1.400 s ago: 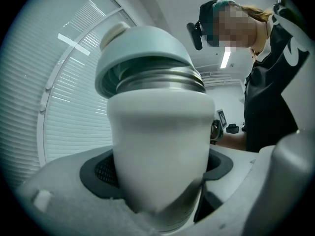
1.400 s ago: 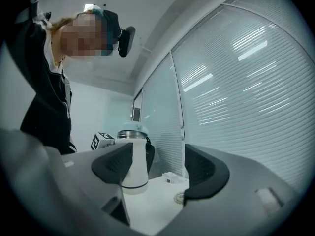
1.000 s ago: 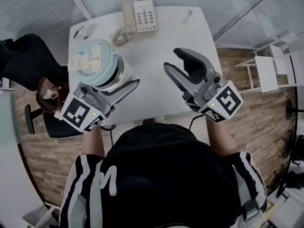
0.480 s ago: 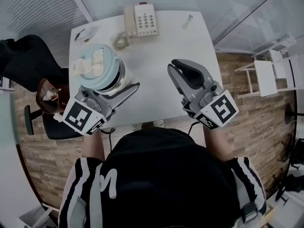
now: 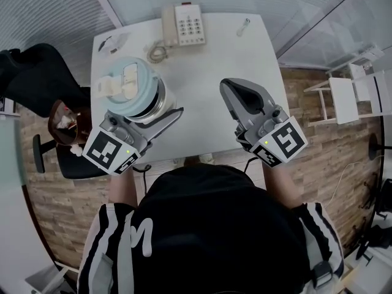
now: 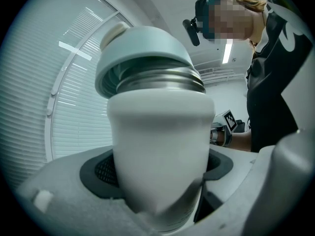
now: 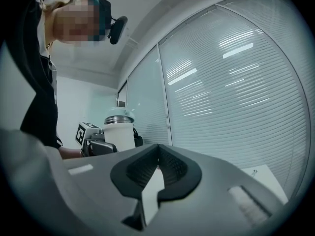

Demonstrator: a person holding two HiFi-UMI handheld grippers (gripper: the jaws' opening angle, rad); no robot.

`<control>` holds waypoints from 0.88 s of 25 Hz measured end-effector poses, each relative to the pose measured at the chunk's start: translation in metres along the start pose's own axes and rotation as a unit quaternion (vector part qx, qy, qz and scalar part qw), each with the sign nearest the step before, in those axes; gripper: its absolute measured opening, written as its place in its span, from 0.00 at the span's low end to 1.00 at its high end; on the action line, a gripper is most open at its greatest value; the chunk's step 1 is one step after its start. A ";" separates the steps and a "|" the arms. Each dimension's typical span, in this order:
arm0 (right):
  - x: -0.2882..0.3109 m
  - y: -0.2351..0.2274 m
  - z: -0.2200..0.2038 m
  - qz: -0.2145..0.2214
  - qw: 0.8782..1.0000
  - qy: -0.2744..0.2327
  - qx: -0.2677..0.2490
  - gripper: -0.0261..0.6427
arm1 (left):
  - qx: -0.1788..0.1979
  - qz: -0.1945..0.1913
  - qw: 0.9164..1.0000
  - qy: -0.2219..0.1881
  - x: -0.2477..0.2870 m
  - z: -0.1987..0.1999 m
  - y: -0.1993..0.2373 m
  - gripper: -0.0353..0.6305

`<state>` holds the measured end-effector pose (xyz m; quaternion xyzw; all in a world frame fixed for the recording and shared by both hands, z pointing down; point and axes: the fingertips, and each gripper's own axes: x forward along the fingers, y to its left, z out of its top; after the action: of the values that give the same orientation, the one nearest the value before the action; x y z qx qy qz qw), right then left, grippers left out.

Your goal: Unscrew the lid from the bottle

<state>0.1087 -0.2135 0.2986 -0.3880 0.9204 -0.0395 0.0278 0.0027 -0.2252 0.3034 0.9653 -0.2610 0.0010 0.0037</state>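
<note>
A white bottle [image 5: 156,100] with a steel threaded neck and a pale blue lid [image 5: 127,81] stands upright above the white table [image 5: 208,60]. My left gripper [image 5: 152,112] is shut on its white body, which fills the left gripper view [image 6: 160,156], with the lid [image 6: 147,48] above. My right gripper [image 5: 237,89] hangs to the right of the bottle, apart from it. Its jaws have just been closing and now meet with nothing between them [image 7: 157,163]. In the right gripper view the bottle [image 7: 119,132] shows far off at the left.
At the table's far edge lie a corded telephone [image 5: 182,24], a small stick-like item [image 5: 243,26] and some flat bits [image 5: 113,41]. A black office chair [image 5: 37,78] stands at the left, a white chair [image 5: 343,94] at the right.
The right gripper's jaws went from wide apart to closed, with nothing in them. The left gripper and the bottle stayed put.
</note>
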 end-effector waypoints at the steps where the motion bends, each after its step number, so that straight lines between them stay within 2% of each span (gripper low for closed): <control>1: 0.000 0.000 -0.001 -0.002 1.000 0.000 0.001 0.03 | -0.001 0.000 1.000 0.000 0.000 0.000 0.000 0.72; 7: 0.002 -0.002 0.000 -0.017 1.000 -0.001 -0.013 0.03 | -0.001 0.002 1.000 0.000 -0.001 -0.002 0.001 0.72; 22: -0.002 -0.006 0.004 -0.049 0.999 -0.012 -0.004 0.03 | -0.002 -0.002 1.000 0.000 -0.002 -0.005 -0.004 0.72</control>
<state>0.1144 -0.2167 0.2954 -0.4333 0.9000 -0.0325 0.0352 0.0031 -0.2213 0.3080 0.9658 -0.2593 0.0008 0.0054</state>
